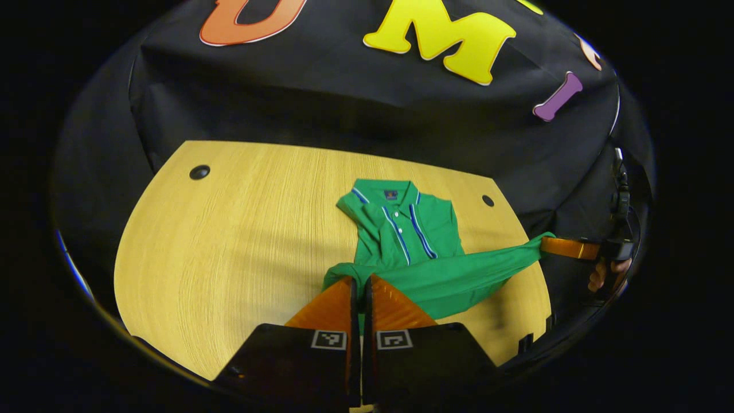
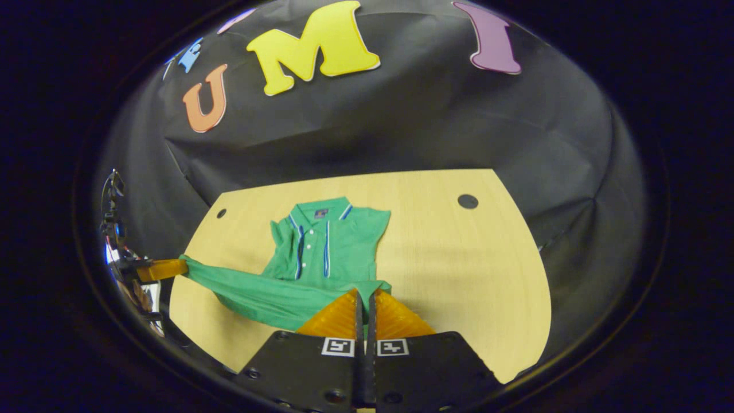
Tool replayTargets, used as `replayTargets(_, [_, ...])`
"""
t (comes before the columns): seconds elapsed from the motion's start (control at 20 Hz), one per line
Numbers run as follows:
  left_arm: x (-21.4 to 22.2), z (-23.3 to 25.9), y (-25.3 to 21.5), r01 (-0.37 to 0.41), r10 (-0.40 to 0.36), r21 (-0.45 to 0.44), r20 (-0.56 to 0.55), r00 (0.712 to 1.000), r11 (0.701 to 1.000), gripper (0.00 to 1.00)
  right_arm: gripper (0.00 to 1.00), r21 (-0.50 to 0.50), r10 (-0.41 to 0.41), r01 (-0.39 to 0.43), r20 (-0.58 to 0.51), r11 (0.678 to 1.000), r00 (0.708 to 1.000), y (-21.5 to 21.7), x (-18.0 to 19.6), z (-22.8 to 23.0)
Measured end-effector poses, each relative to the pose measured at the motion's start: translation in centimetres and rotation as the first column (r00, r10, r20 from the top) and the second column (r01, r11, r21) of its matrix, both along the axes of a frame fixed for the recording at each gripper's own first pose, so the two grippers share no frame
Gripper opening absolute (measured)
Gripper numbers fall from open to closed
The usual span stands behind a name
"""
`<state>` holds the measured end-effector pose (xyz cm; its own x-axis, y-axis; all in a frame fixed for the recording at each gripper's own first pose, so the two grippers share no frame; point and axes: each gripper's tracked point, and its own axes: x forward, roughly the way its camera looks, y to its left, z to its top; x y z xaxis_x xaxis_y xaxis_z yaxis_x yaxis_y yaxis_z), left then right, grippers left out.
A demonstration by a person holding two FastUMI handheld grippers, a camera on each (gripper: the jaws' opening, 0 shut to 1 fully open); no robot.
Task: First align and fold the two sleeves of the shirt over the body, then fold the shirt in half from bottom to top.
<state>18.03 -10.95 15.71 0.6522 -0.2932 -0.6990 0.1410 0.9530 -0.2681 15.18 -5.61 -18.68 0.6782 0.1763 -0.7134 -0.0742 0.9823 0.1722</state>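
Left gripper (image 1: pixel 360 281): black body, two wedge-shaped ribbed fingers, a square black-and-white marker on each finger base. Right gripper (image 2: pixel 363 293): same build, same markers, round screws along the body's lower edge.

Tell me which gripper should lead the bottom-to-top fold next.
Probably neither alone: the left gripper and right gripper each pinch a bottom corner of the shirt, hem stretched between them, so both should carry it toward the collar.

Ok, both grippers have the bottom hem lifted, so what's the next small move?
Probably carry both grippers forward together toward the collar. The left gripper and right gripper each pinch a bottom corner of the green polo shirt, the hem hangs stretched between them above the wooden table, and the sleeves look already folded in.
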Motion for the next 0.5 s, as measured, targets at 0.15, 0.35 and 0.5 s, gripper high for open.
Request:
replayTargets(0.15, [4.9, 1.1, -0.2, -0.020, 0.021, -0.022, 0.038, 0.999, 1.000, 0.06, 0.00, -0.003, -0.006, 0.006, 0.053, 1.000, 0.999, 0.6, 5.2, 1.6])
replayTargets(0.35, [11.2, 1.3, -0.5, -0.034, 0.040, -0.057, 0.093, 0.995, 0.998, 0.06, 0.00, -0.017, 0.003, -0.001, 0.085, 1.000, 0.996, 0.7, 11.8, 2.4])
replayTargets(0.5, [15.1, 0.3, -0.1, -0.051, 0.056, -0.044, 0.113, 0.992, 0.998, 0.06, 0.00, -0.004, -0.005, 0.006, 0.088, 1.000, 0.996, 0.5, 16.0, 2.0])
